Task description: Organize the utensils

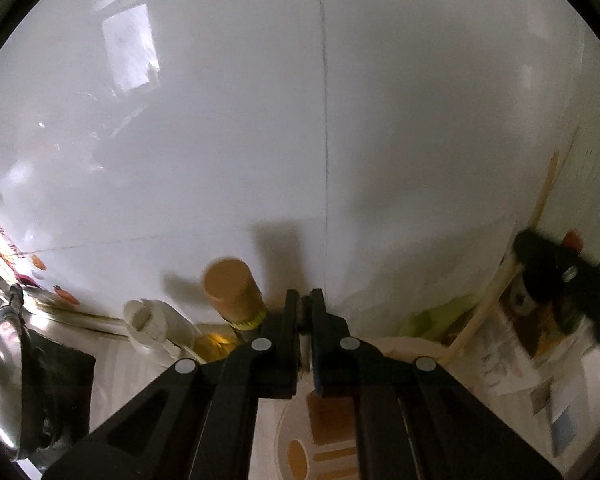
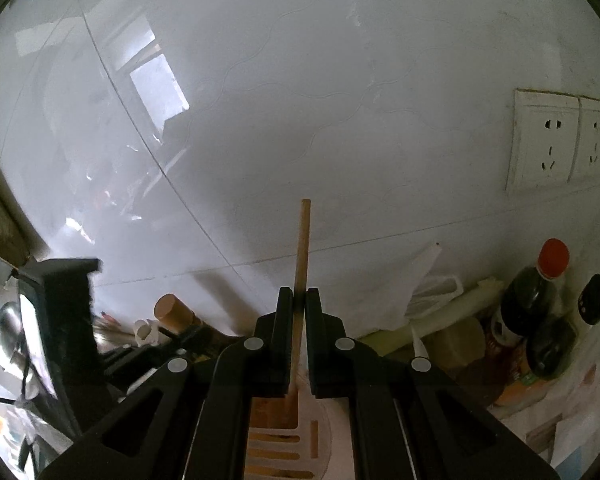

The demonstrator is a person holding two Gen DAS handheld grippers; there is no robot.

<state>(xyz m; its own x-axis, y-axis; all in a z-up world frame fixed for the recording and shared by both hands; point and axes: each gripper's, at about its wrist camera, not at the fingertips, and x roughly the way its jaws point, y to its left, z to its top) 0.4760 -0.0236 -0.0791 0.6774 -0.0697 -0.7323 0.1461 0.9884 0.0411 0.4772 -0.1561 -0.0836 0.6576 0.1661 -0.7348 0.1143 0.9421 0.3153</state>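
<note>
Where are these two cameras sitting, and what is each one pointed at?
Left wrist: rides on the left gripper, facing the white tiled wall; its jaws shut, nothing visibly between them.
Right wrist: rides on the right gripper, same wall; its jaws pinch a wooden chopstick.
Shared: the cork-topped bottle, the slotted utensil holder below, and each other's gripper.

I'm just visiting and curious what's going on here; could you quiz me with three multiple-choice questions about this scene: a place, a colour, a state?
1. Where are the wall sockets in the right view?
A upper left
B right side
C bottom centre

2. What colour is the cap of the dark bottle?
A red
B blue
C white

3. What is the right hand-held gripper doing?
A standing wide open
B clamping a wooden stick
C gripping a spoon

Answers: 1 B, sockets sit on the wall at right. 2 A, its cap is red. 3 B, the stick stands between the closed jaws.
</note>
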